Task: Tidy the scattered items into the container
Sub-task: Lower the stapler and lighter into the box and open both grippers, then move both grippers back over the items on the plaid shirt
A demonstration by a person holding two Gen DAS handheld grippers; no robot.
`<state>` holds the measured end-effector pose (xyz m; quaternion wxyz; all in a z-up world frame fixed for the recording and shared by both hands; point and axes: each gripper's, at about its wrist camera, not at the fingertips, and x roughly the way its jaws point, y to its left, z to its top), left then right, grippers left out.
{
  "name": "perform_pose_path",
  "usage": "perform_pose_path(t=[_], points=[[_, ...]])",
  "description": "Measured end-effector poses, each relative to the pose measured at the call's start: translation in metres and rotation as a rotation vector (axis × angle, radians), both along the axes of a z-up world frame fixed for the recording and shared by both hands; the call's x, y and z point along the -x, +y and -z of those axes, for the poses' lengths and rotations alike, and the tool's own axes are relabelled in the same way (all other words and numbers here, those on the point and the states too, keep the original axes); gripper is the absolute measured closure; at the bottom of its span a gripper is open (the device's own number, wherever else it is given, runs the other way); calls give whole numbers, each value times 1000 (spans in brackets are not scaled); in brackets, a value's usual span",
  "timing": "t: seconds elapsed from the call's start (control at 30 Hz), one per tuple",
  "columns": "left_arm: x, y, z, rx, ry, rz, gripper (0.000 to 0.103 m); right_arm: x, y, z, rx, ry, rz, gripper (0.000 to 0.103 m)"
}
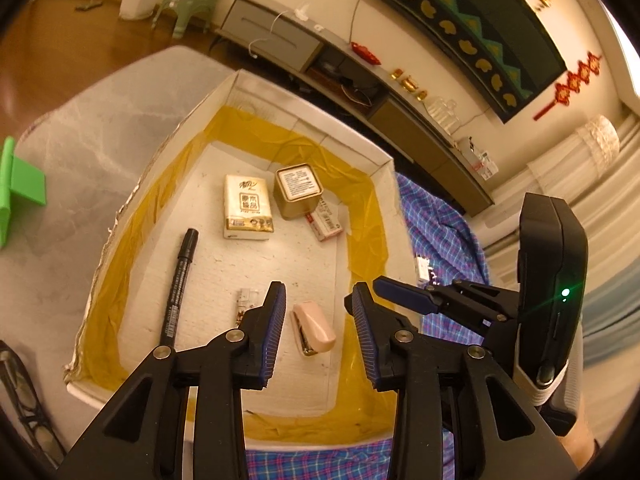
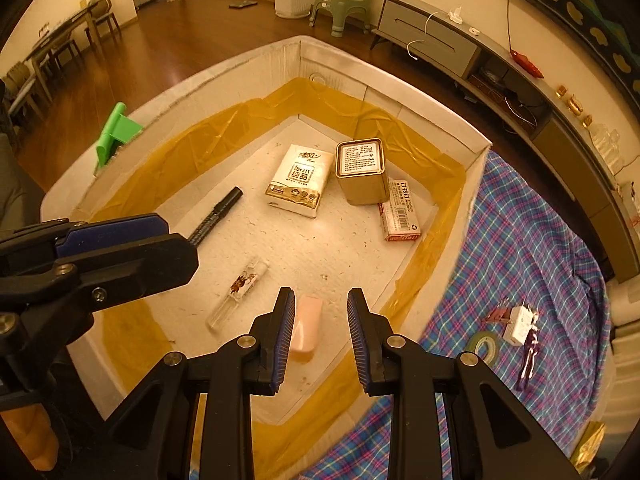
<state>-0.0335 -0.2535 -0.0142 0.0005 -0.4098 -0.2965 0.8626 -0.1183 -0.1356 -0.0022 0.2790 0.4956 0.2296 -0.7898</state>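
The white foam box [image 1: 308, 118] [image 2: 420, 106], lined with yellow tape, holds a black marker [image 1: 180, 280], a tissue pack [image 1: 248, 208], a gold tin [image 1: 298, 192], a small red-and-white carton [image 2: 400, 216], a clear block [image 2: 240, 288] and a pink stapler [image 1: 314, 332] [image 2: 306, 328]. My left gripper [image 1: 320, 326] hangs open above the stapler, which lies free on the box floor. Beside it, over the box's near corner, my right gripper [image 2: 320, 320] is open with nothing between its pads. On the plaid cloth [image 2: 540, 240] outside lie a white plug adapter [image 2: 520, 322], a tape roll [image 2: 486, 346] and a pink clip [image 2: 496, 314].
A green stand [image 2: 116, 132] sits just outside the box's far left wall. A purple strip [image 2: 528, 356] and a gold packet [image 2: 588, 440] lie on the cloth at the right. A long TV cabinet [image 2: 540, 92] runs along the wall behind. Wooden floor lies beyond.
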Motion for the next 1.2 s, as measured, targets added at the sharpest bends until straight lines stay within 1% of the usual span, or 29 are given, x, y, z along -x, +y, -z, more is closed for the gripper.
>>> perform_pose_path(t=[0.2, 0.3, 0.43, 0.63, 0.77, 1.0, 1.2], points=[[-10, 17, -16, 114, 24, -4, 66, -18, 20, -18, 71, 6, 7, 74], [-17, 24, -25, 171, 48, -17, 66, -29, 31, -28, 126, 19, 6, 74], [-25, 31, -36, 206, 88, -25, 66, -48, 51, -47, 231, 73, 8, 74], [-34, 48, -51, 285, 142, -32, 64, -74, 78, -61, 355, 112, 6, 74], [-38, 60, -60, 312, 182, -28, 63, -89, 96, -64, 423, 135, -2, 72], [-38, 87, -69, 375, 240, -1, 62, -109, 125, -66, 492, 198, -10, 70], [-24, 112, -65, 376, 249, 46, 62, -110, 162, -59, 578, 206, 31, 70]])
